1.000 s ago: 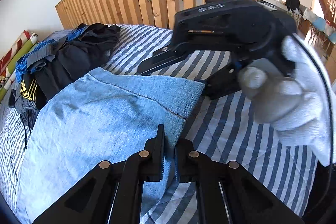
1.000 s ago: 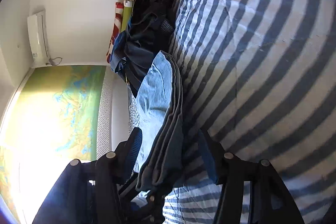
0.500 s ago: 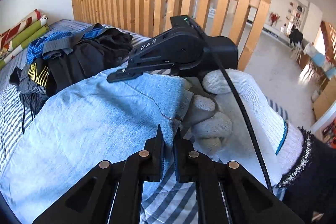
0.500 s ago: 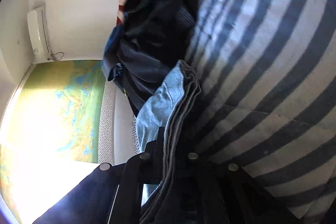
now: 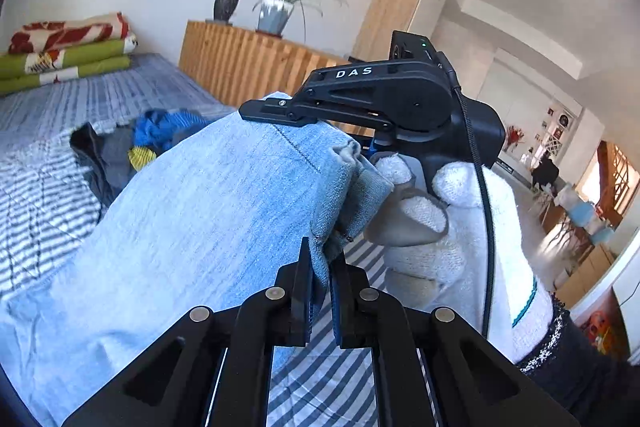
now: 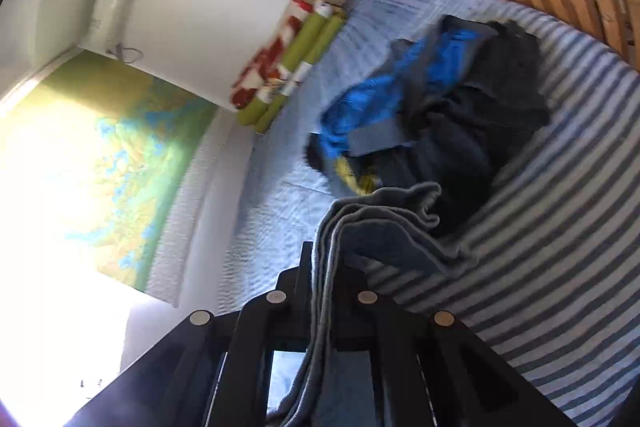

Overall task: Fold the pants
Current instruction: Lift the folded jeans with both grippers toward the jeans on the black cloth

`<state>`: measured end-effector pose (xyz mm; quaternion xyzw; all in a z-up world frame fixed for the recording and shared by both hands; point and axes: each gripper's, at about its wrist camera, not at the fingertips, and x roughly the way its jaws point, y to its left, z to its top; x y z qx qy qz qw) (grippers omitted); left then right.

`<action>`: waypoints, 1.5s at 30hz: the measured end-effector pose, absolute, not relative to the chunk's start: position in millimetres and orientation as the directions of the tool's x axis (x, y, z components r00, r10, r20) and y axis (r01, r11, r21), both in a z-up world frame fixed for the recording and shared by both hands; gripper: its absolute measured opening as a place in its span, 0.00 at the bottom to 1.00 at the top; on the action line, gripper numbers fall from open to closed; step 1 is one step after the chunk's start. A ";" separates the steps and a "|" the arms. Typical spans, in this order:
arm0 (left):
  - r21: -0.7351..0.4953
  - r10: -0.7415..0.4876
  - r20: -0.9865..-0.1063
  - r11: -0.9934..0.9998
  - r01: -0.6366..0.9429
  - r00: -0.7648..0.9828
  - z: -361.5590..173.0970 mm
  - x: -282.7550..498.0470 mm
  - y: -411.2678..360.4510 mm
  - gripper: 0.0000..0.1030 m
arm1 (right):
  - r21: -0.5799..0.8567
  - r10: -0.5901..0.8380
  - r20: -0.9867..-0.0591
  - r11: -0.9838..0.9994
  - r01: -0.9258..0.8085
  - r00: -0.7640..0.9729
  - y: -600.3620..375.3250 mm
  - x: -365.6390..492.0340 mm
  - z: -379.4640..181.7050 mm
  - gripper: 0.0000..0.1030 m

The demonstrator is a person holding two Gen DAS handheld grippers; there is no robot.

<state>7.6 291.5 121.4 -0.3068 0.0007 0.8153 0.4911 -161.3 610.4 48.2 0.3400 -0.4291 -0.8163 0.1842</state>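
Both grippers have their jaws clamped on the folded jeans (image 5: 192, 227): left gripper (image 5: 320, 275) at the near corner, right gripper (image 6: 320, 267) on the stacked edge, lifted above the striped bed (image 6: 560, 247).

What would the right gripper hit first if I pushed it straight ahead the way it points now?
Likely the dark clothes pile on the striped bed, beyond the jeans the right gripper already clamps; depth is unclear.

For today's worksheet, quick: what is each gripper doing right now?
Left gripper: shut on the edge of the light blue jeans.
Right gripper: shut on the jeans' stacked layers.
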 end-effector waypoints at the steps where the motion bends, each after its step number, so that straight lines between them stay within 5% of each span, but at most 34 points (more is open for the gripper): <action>1: -0.289 0.799 -0.497 -0.521 -0.803 -0.339 127.8 9.4 282.6 0.06 | 0.805 -0.583 -0.377 -0.590 0.057 -0.720 596.6 -156.1 65.6 0.05; 8: -0.355 0.798 -0.471 -0.561 -0.748 -0.376 148.3 -1.7 207.8 0.06 | 0.704 -0.501 -0.508 -0.710 -0.003 -0.701 528.9 -167.7 99.3 0.05; 18: -0.401 0.678 -0.381 -0.734 -0.548 -0.629 170.8 -2.9 -31.2 0.06 | 0.537 -0.572 -0.571 -0.803 0.260 -0.589 312.2 -196.9 162.9 0.05; 30: -0.635 0.500 -0.439 -0.760 -0.136 -0.747 27.8 5.1 -294.2 0.06 | 0.348 -0.532 -0.777 -0.808 0.475 -0.336 24.2 -208.7 53.2 0.05; 45: -0.734 0.401 -0.463 -0.673 0.088 -0.790 -53.9 -8.8 -397.3 0.06 | 0.242 -0.421 -0.870 -0.818 0.523 -0.256 -134.3 -218.3 -38.8 0.05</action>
